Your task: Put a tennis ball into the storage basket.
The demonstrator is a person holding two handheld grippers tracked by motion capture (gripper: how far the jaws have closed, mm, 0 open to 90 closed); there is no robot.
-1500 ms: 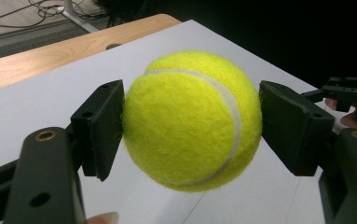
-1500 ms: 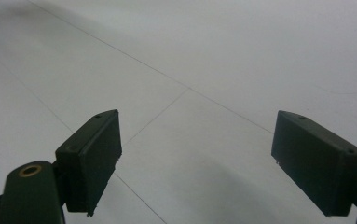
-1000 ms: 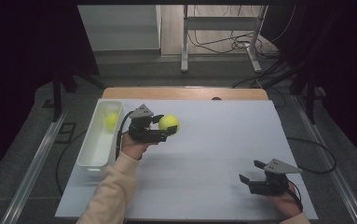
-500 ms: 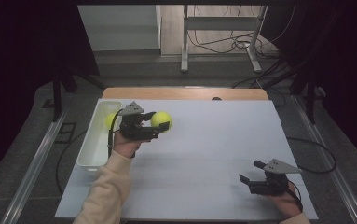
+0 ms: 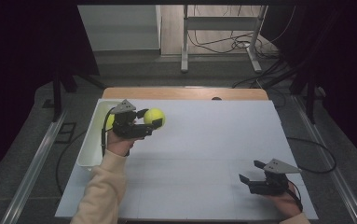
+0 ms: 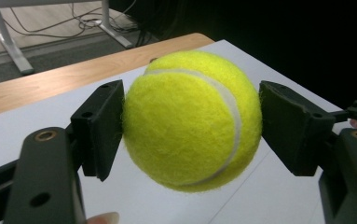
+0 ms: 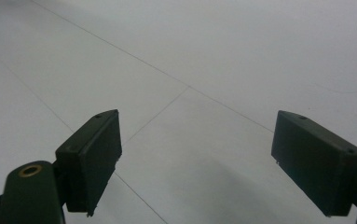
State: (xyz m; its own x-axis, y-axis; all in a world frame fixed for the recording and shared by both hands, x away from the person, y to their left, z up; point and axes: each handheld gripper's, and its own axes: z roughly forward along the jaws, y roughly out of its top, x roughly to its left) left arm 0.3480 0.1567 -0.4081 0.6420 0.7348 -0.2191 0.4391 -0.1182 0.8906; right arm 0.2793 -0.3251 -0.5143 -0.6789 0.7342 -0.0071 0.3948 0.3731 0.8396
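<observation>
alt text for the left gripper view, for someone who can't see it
A yellow tennis ball is clamped between the left gripper's two black fingers, held above a white table. A wooden edge and dark floor lie beyond.

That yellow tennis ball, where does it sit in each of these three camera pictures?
High view: the tennis ball is upper left of centre, clamped in the left gripper beside the white bin.
Left gripper view: the ball is at the centre, pressed between both black pads.
Right gripper view: not in it; the right gripper stands open.
Shared landmark: the white table sheet, with the same thin lines.
</observation>
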